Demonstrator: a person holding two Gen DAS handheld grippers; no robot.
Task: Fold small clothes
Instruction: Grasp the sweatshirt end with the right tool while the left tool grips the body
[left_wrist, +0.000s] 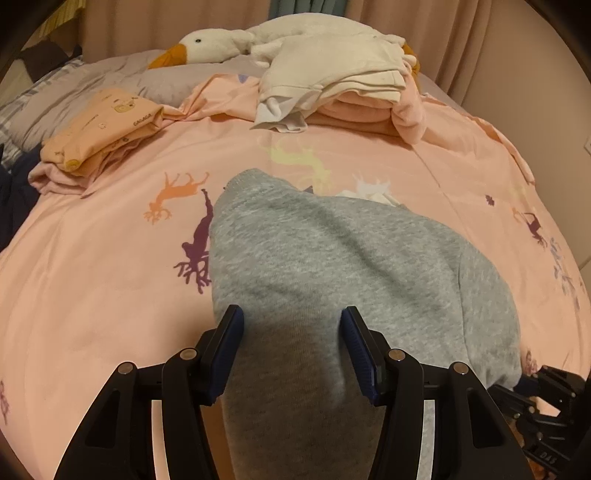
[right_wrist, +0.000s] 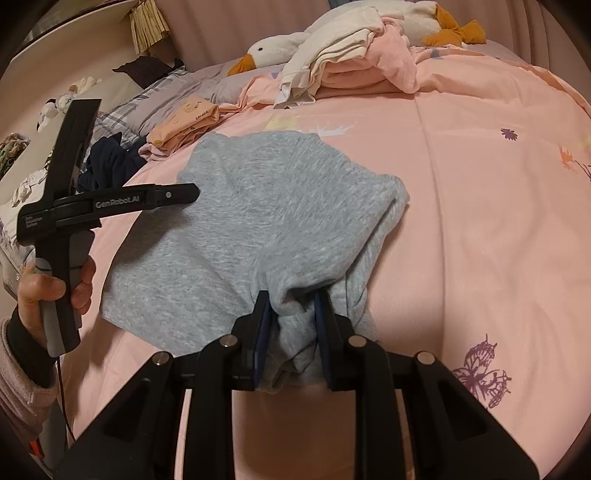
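The grey knit garment (right_wrist: 258, 229) is lying across the middle of the pink bed cover printed with deer and butterflies (right_wrist: 480, 221), one edge bunched and lifting toward the bottom of the right wrist view. The right gripper (right_wrist: 291, 306) is pinching that bunched edge, its blue-padded jaws standing narrow with a thick fold of grey cloth pressed between them.

In the left wrist view the same garment (left_wrist: 332, 266) is filling the lower centre of the frame and running down between the left gripper's (left_wrist: 291, 321) fingers. Those jaws are standing about halfway apart with cloth between them; whether the pads are pressing on it I cannot tell. In the right wrist view that tool is appearing at the left edge, with a hand (right_wrist: 51, 291) in a pale pink sleeve wrapping its handle.

Further out, a folded peach garment with small prints (left_wrist: 107, 125) is sitting on a pink one in the upper left of the left wrist view. At upper centre a loose pile of cream and pink clothes (left_wrist: 332, 88) is resting on the cover, just in front of a white plush goose with an orange beak (left_wrist: 210, 44). A dark navy cloth (right_wrist: 110, 162) is lying crumpled at the left side of the right wrist view, near a grey checked pillow (right_wrist: 155, 99). Beige curtains (left_wrist: 424, 22) are hanging behind the bed.
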